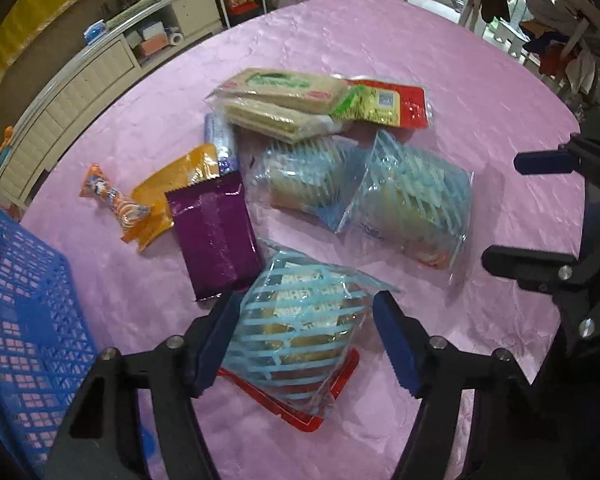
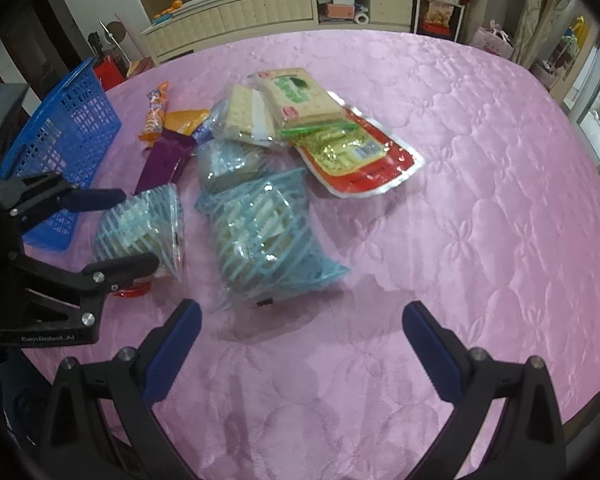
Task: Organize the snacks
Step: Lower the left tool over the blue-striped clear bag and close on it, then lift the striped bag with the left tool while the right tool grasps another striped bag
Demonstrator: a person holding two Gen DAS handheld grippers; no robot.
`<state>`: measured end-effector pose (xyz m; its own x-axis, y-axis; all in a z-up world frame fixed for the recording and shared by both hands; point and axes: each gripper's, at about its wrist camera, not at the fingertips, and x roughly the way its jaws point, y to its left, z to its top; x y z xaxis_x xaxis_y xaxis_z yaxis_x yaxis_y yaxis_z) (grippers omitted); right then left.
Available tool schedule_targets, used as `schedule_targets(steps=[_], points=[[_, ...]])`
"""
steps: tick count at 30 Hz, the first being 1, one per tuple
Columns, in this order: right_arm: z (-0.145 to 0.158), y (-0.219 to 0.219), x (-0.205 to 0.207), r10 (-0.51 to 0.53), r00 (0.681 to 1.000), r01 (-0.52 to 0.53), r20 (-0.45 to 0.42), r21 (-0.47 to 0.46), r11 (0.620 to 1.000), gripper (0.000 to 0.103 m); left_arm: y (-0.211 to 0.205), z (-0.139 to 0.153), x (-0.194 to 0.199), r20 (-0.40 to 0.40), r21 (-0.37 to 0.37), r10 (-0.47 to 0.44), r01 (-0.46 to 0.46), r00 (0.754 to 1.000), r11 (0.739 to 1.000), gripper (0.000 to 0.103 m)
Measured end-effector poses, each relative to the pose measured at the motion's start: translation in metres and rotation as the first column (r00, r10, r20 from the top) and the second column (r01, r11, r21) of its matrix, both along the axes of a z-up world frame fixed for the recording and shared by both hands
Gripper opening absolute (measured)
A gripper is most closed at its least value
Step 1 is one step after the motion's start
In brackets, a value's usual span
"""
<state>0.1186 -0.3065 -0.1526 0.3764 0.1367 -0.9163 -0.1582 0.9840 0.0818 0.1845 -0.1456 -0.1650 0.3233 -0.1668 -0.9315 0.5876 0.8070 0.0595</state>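
Note:
Several snack packets lie in a pile on the pink tablecloth (image 1: 480, 92). My left gripper (image 1: 306, 338) is open, its fingers on either side of a blue-striped clear bag of cakes (image 1: 296, 328) that lies on a red packet (image 1: 300, 408); the same bag shows in the right wrist view (image 2: 140, 228). My right gripper (image 2: 302, 344) is open and empty over bare cloth, just in front of another blue-striped bag (image 2: 268, 232). A purple packet (image 1: 216, 236), an orange packet (image 1: 164, 200) and cracker packs (image 1: 284, 100) lie beyond. A blue plastic basket (image 1: 20, 300) stands at the left.
A red and gold flat pouch (image 2: 364, 160) lies at the right of the pile. A third blue-striped bag (image 1: 308, 180) sits mid-pile. The table's far edge (image 2: 340, 34) borders a cream sideboard (image 2: 260, 12). The right gripper shows in the left wrist view (image 1: 540, 208).

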Motion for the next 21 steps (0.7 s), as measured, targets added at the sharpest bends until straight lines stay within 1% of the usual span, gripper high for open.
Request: schedule_targets(steps=[4,6,7,9,11,14,16,17,18,21], points=[[0.000,-0.002,0.000,0.007,1.000,-0.007,-0.001,-0.002,1.000,0.102,-0.003,-0.003,0.000,-0.005,0.003,-0.009,0.009,1.000,1.000,0.067],[0.001,-0.002,0.000,0.009,1.000,-0.009,-0.004,0.005,1.000,0.102,-0.003,-0.008,-0.001,-0.008,0.013,-0.005,0.005,1.000,1.000,0.062],[0.002,-0.002,0.000,0.011,1.000,-0.011,-0.005,0.010,1.000,0.102,-0.002,-0.009,-0.003,-0.007,0.022,0.001,-0.001,1.000,1.000,0.057],[0.004,-0.002,0.000,0.011,1.000,-0.011,-0.004,0.021,1.000,0.102,-0.001,-0.007,-0.005,0.006,0.011,0.021,-0.021,1.000,1.000,0.056],[0.009,0.000,-0.001,0.017,1.000,-0.017,0.003,0.029,0.999,0.102,0.003,-0.002,-0.007,0.019,-0.011,0.060,-0.059,0.998,0.998,0.055],[0.015,0.004,-0.002,0.032,0.999,-0.032,0.019,0.016,0.999,0.101,0.014,0.012,-0.012,0.045,-0.060,0.133,-0.130,0.990,0.990,0.055],[0.020,0.009,-0.002,0.059,0.998,-0.060,0.022,0.015,0.998,0.098,0.023,0.023,-0.014,0.069,-0.082,0.170,-0.164,0.983,0.983,0.055],[0.021,0.013,-0.001,0.083,0.996,-0.083,0.018,0.018,0.996,0.093,0.027,0.029,-0.017,0.079,-0.097,0.188,-0.180,0.979,0.979,0.055],[0.022,0.015,0.000,0.096,0.995,-0.097,0.016,0.020,0.995,0.090,0.030,0.030,-0.018,0.081,-0.105,0.195,-0.187,0.977,0.977,0.055],[0.023,0.023,0.005,0.131,0.991,-0.132,0.020,0.023,0.991,0.090,0.035,0.040,-0.029,0.117,-0.106,0.218,-0.207,0.969,0.973,0.055]])
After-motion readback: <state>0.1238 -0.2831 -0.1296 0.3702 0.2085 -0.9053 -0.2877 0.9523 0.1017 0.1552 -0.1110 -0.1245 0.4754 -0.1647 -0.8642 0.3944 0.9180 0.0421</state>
